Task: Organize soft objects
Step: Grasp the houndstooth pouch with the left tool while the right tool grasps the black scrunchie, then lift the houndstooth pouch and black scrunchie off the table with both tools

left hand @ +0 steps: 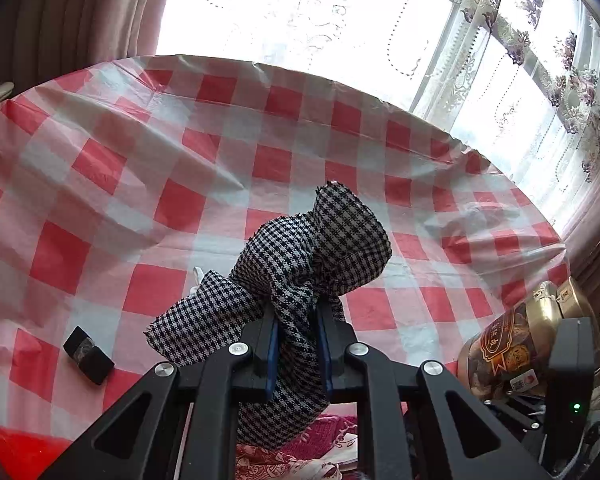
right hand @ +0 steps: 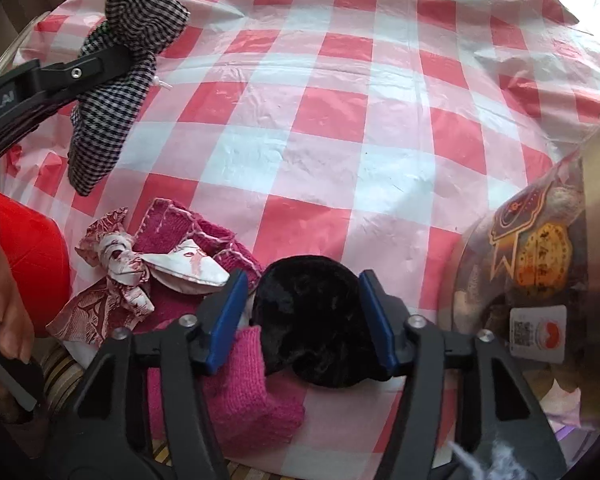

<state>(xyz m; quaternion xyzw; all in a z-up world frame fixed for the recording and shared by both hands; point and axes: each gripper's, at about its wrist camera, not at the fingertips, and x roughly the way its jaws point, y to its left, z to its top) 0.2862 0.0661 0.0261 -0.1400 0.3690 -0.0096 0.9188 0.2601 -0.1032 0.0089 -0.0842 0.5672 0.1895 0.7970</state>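
My left gripper [left hand: 296, 332] is shut on a black-and-white houndstooth cloth [left hand: 300, 264] and holds it above the checked table; the cloth [right hand: 116, 92] and that gripper [right hand: 112, 60] also show at the upper left of the right wrist view. My right gripper [right hand: 300, 320] has its blue pads on both sides of a black velvet scrunchie [right hand: 312, 316] near the table's front edge, closed on it. A pink knitted piece [right hand: 240, 392] lies under and left of it. A red-and-white patterned knotted cloth [right hand: 128, 276] lies on the pink knit further left.
A red-and-white checked tablecloth [right hand: 340, 120] covers the table. A gold-lidded jar [right hand: 540, 280] stands at the right, also in the left wrist view [left hand: 512, 352]. A small black block [left hand: 88, 354] lies at front left. A red object [right hand: 24, 256] is at the left. Curtains [left hand: 500, 40] hang behind.
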